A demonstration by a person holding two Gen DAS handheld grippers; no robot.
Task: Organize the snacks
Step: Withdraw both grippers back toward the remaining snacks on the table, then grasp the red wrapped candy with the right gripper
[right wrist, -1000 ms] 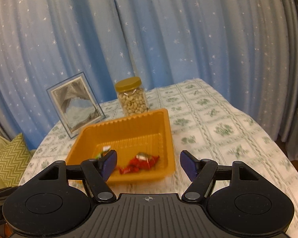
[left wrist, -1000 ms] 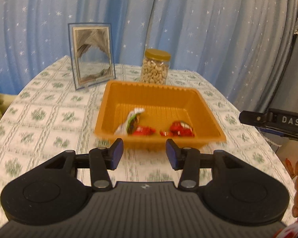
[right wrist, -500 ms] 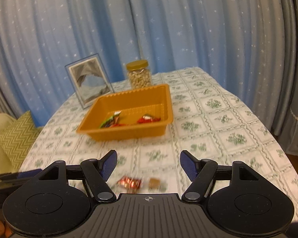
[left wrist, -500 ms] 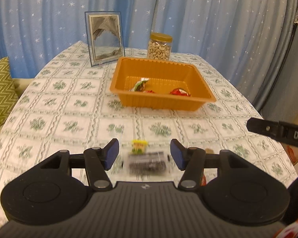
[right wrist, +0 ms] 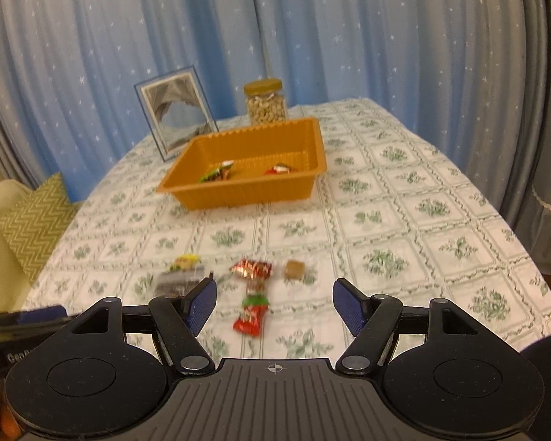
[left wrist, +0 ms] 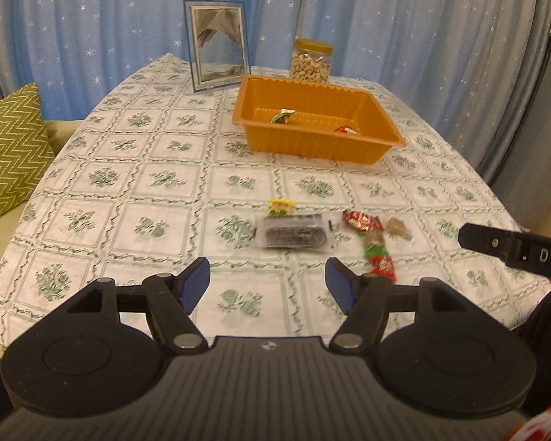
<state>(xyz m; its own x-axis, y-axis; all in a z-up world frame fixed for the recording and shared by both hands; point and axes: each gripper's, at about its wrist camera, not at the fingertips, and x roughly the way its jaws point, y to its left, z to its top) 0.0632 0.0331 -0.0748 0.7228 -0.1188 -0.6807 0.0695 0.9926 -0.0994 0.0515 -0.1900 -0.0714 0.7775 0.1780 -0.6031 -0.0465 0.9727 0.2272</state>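
Lettering "DAS" shows on the right gripper (left wrist: 514, 250); both it and the left gripper (left wrist: 267, 286) gape empty above loose snacks (right wrist: 251, 294) lying on the tablecloth, well short of the orange tray (right wrist: 246, 191).

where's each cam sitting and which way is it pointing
Left wrist: rides on the left gripper, looking forward over the table at the dark snack packet and orange tray; its own open fingers show, plus the other gripper's tip at right.
Right wrist: rides on the right gripper, facing the same way, over the red wrapped snacks; its open fingers show.
Shared: tray, nut jar, picture frame, loose snacks.
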